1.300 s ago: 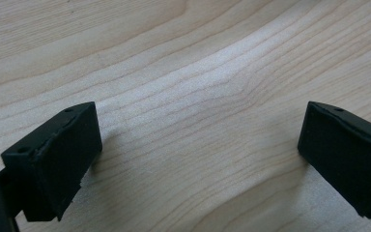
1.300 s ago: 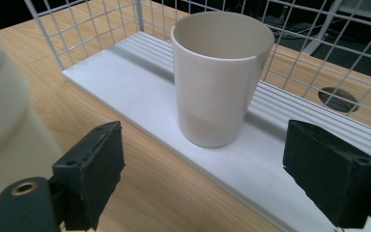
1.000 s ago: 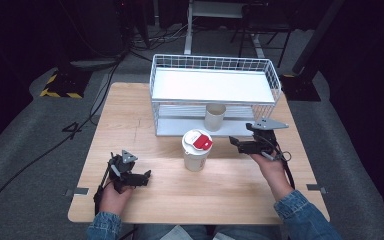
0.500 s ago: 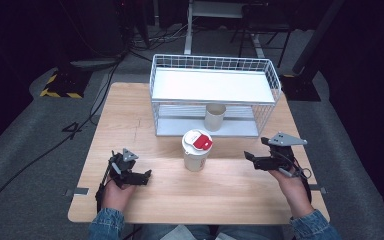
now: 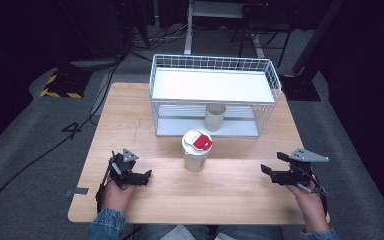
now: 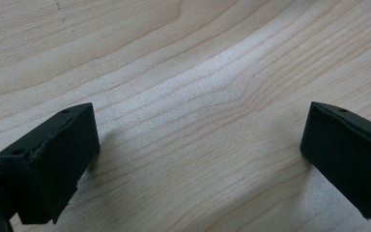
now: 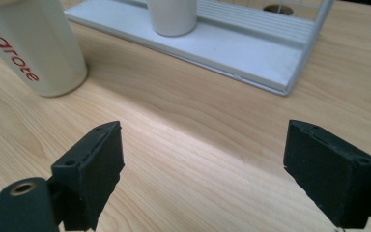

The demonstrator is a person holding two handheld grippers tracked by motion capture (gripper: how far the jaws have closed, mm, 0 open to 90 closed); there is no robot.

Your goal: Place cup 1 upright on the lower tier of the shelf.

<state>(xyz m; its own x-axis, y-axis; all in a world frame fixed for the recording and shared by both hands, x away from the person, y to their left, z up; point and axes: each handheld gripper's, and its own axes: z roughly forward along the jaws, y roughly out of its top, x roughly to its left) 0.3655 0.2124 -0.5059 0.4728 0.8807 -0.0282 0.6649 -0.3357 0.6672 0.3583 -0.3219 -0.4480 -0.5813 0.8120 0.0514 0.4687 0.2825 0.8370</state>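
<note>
Two pairs of black jaws stand apart with nothing between them, only bare wood. My right gripper [image 5: 269, 172] has drawn back from beside the white tumbler [image 5: 196, 150] toward the near right edge of the table and is now well apart from it; one second ago it was close to the tumbler's right side. Its jaws narrowed a little in the last half second, but they remain clearly open. My left gripper [image 5: 145, 176] has not shifted; it rests low at the near left part of the table, jaws wide.

The tumbler, with a red flap on its white lid and the red word "carote" on its side, stands upright in the middle of the table, just in front of the white wire rack [image 5: 215, 90]. On the lower shelf of the rack a small white cup [image 5: 215, 116] stands upright, behind the tumbler. Nothing lies between my right gripper and the tumbler.

The table [image 5: 230, 192] is of light wood. Around it I see grey floor, black cables and a dark room.
</note>
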